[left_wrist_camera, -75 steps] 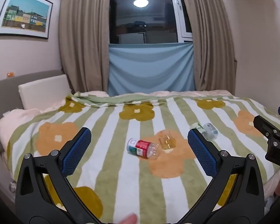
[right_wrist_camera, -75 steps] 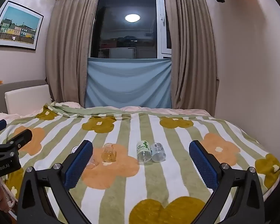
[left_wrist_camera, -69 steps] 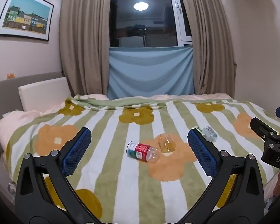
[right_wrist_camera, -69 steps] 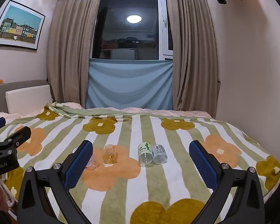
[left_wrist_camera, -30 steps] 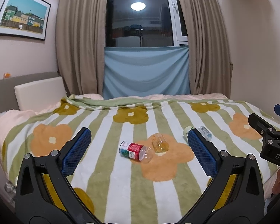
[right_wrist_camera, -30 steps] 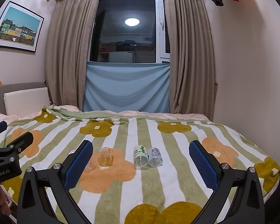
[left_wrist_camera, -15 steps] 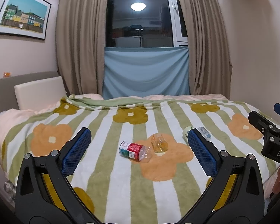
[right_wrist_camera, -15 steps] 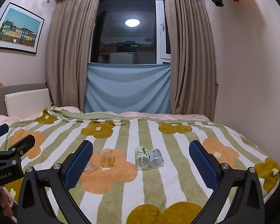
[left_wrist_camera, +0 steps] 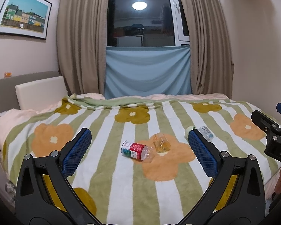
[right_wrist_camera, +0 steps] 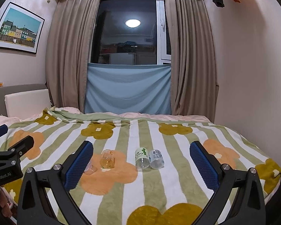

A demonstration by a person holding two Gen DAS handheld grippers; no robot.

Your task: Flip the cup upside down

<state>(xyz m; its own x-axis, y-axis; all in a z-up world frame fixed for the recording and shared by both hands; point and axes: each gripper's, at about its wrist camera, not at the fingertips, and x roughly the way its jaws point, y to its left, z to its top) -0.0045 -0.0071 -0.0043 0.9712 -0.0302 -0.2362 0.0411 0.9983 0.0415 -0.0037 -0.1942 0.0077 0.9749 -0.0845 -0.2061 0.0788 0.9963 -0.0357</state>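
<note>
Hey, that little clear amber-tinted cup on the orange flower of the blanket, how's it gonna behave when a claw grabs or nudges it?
The small clear amber-tinted cup looks rigid and smooth, so it may slip between the pads. It stands on a soft plush striped flower blanket, so a nudge would probably tip it. It looks empty, so likely light.

Three bottles (left_wrist_camera: 136, 149) lying on blanket (left_wrist_camera: 106, 170)

I see a bed (left_wrist_camera: 95, 178) under a green-and-white striped flower blanket (right_wrist_camera: 170, 185); on it lie a small clear amber-tinted glass cup (left_wrist_camera: 161, 143), a red-labelled clear bottle (left_wrist_camera: 137, 149) just beside it, and two more bottles (right_wrist_camera: 149, 159) side by side.
</note>
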